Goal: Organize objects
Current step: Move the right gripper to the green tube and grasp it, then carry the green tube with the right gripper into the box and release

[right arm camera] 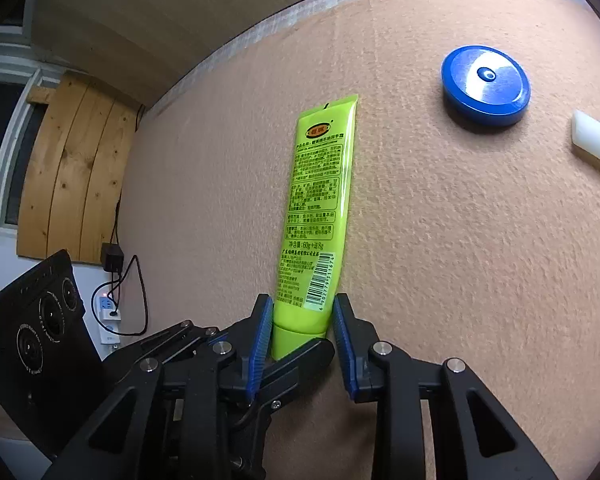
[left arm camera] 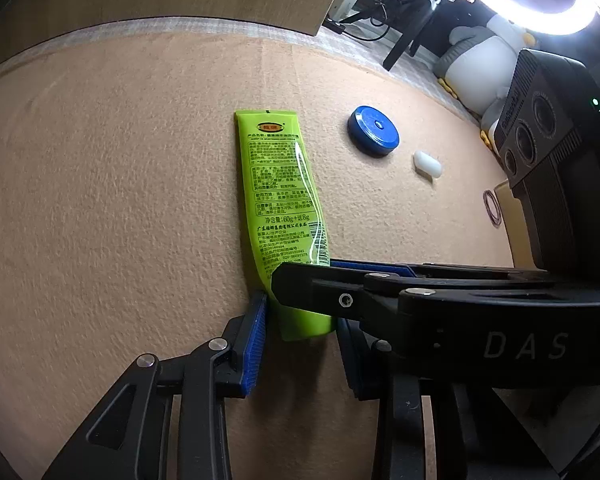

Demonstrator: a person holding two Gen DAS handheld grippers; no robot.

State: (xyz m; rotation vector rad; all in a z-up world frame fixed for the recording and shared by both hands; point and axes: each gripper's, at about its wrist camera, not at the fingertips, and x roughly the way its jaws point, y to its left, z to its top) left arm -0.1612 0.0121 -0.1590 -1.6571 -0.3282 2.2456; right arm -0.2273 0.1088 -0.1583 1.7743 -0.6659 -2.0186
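A lime-green tube (left arm camera: pixel 280 192) with printed text lies on the tan felt mat, cap end toward me; it also shows in the right wrist view (right arm camera: pixel 320 208). My left gripper (left arm camera: pixel 300 320) has its blue-padded jaws on both sides of the tube's cap end. My right gripper (right arm camera: pixel 302 316) is shut on the tube just above the cap, reaching across from the right in the left wrist view (left arm camera: pixel 300 276). A blue round lid (right arm camera: pixel 485 84) and a small white block (right arm camera: pixel 594 143) lie on the mat to the right.
A black speaker-like box (left arm camera: pixel 548 152) stands at the mat's right edge, with a hair tie (left arm camera: pixel 492 208) beside it. A plush penguin (left arm camera: pixel 484 68) and ring light sit behind. A wooden board (right arm camera: pixel 76 168) and wall socket are at left.
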